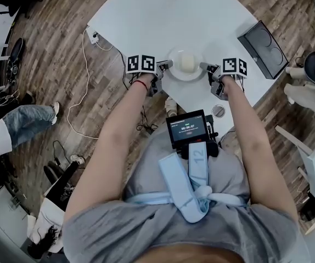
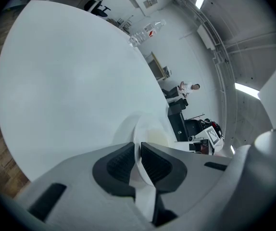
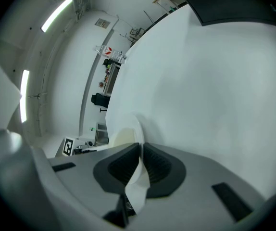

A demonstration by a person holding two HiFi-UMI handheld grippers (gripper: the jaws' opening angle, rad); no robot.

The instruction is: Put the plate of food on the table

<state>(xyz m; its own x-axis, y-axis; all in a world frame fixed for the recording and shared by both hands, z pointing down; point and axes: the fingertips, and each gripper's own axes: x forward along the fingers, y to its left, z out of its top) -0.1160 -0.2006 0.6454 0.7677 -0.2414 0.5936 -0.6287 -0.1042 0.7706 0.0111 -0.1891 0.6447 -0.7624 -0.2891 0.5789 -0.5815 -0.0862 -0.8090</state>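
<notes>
Nearest, in the head view, a small screen [image 1: 187, 128] hangs on the person's chest above a pale blue strap [image 1: 193, 193]. Both bare arms reach forward. The left gripper [image 1: 166, 65] and the right gripper [image 1: 204, 66] meet a white plate [image 1: 185, 64] from opposite sides. The plate carries a pale lump of food [image 1: 186, 61] and sits over the near edge of the round white table [image 1: 201, 15]; no view settles whether it touches the top.

Only the gripper views show the grip. In the left gripper view the dark pads [image 2: 116, 165] are pressed onto the plate's thin rim, pinching it. In the right gripper view the pads [image 3: 123, 165] clamp the opposite rim the same way. Each view also catches the other gripper's marker cube across the plate.

Farther right on the table lies a black tray [image 1: 263, 48]. The left gripper view alone shows a clear bottle [image 2: 145, 32] at the table's far edge. The head view alone shows a white cable [image 1: 83, 92] on the wooden floor.
</notes>
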